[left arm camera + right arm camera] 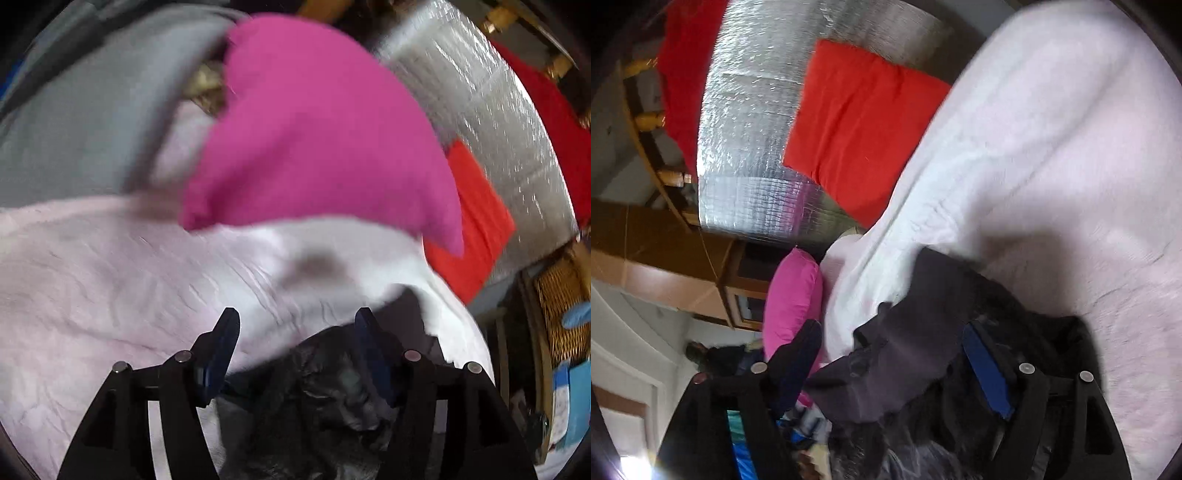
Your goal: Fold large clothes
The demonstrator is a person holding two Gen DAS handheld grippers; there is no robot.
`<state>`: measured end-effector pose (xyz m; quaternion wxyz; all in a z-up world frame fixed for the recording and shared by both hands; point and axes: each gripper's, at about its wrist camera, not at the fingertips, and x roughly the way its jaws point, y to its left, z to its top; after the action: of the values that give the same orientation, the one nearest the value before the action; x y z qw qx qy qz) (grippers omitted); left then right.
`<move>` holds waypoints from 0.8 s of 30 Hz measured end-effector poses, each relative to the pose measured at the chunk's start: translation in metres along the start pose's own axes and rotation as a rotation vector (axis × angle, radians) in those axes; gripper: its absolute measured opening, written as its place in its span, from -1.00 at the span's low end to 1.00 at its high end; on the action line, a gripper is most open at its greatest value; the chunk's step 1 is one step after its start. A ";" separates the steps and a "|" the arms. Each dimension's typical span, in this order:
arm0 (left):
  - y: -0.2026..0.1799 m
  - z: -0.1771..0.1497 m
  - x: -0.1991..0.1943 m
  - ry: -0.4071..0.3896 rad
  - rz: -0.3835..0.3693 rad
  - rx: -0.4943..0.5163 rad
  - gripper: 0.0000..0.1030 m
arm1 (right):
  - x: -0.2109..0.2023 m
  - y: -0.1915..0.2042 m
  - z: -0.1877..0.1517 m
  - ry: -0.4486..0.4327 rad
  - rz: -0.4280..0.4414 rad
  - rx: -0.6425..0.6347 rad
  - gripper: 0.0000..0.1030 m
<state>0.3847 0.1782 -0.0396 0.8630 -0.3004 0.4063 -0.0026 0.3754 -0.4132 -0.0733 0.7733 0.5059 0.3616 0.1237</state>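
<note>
A dark grey-black garment (325, 398) lies bunched on a pale pink bed cover (92, 280), close under my left gripper (297, 321), whose jaws stand wide apart above it. In the right wrist view the same dark garment (908, 354) is crumpled between the spread fingers of my right gripper (890, 336), on the pink cover (1071, 155). The fingers are apart and do not pinch the cloth. Both views are motion-blurred.
A magenta pillow (314, 122) lies on the bed ahead of the left gripper; it also shows in the right wrist view (792, 291). A red cushion (857, 122) leans on a silver foil-covered wall (757, 122). A grey blanket (81, 110) lies at left. A wicker basket (561, 302) stands at right.
</note>
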 end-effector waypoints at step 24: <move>-0.081 -0.044 0.088 0.164 0.195 0.596 -0.50 | 0.068 0.026 -0.004 0.160 -0.483 -0.642 -0.60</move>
<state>0.4316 0.0668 -0.0803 0.8736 0.0069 0.4825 -0.0631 0.4251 -0.3607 -0.0811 0.8682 0.1283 0.4719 0.0842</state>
